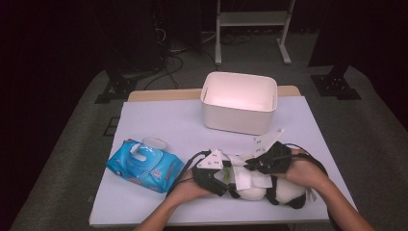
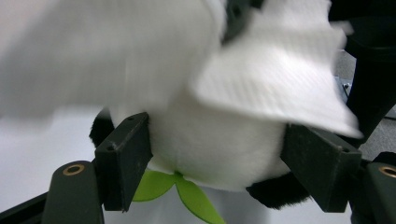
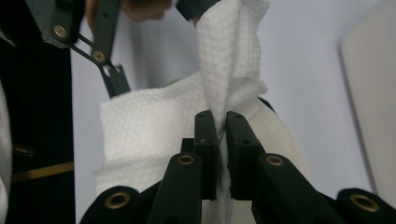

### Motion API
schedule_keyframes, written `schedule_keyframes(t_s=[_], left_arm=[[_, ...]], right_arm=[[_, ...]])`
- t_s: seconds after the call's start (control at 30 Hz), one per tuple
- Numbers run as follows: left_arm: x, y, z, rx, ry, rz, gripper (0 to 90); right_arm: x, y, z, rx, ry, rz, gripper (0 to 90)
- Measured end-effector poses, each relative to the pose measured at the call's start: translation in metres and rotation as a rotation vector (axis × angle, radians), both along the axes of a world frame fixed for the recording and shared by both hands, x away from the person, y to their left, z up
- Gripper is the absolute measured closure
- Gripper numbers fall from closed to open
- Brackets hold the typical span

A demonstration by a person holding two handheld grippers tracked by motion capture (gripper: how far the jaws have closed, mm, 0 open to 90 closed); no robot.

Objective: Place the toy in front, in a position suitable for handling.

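Observation:
A black-and-white plush toy (image 1: 284, 190) with a green leaf (image 2: 187, 191) lies at the table's front edge. My left gripper (image 1: 219, 178) grips the plush's white body (image 2: 219, 140), its two jaws pressing in from either side. My right gripper (image 1: 262, 163) is shut on a white textured wipe (image 3: 149, 126), whose pinched fold rises between the jaws at my right gripper (image 3: 222, 130). The wipe (image 1: 248, 175) drapes over the plush, between the two grippers. In the left gripper view the wipe (image 2: 275, 79) hangs blurred above the toy.
A blue pack of wet wipes (image 1: 144, 166) with its lid flap up lies at the front left. A white rectangular bin (image 1: 239, 102) stands empty at the back centre of the pale table cover (image 1: 168, 120). Dark floor and stands surround the table.

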State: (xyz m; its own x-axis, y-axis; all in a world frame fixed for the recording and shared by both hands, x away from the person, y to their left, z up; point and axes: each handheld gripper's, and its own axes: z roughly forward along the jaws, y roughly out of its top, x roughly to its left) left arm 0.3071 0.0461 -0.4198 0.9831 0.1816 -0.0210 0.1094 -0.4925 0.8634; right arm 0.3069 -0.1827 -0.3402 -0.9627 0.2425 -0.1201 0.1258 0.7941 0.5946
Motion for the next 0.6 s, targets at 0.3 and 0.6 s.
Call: schedule_keyframes(t_s=[0.3,0.6], left_arm=[[-0.001,0.017,0.006,0.003,-0.005,0.039,21.5],[-0.003,0.021,0.004,0.012,0.004,0.025,22.0]], right_arm=[[0.007,0.006,0.003,0.012,-0.002,0.008,83.4],[0.011,0.037,-0.002,-0.029,0.018,0.057,83.4]])
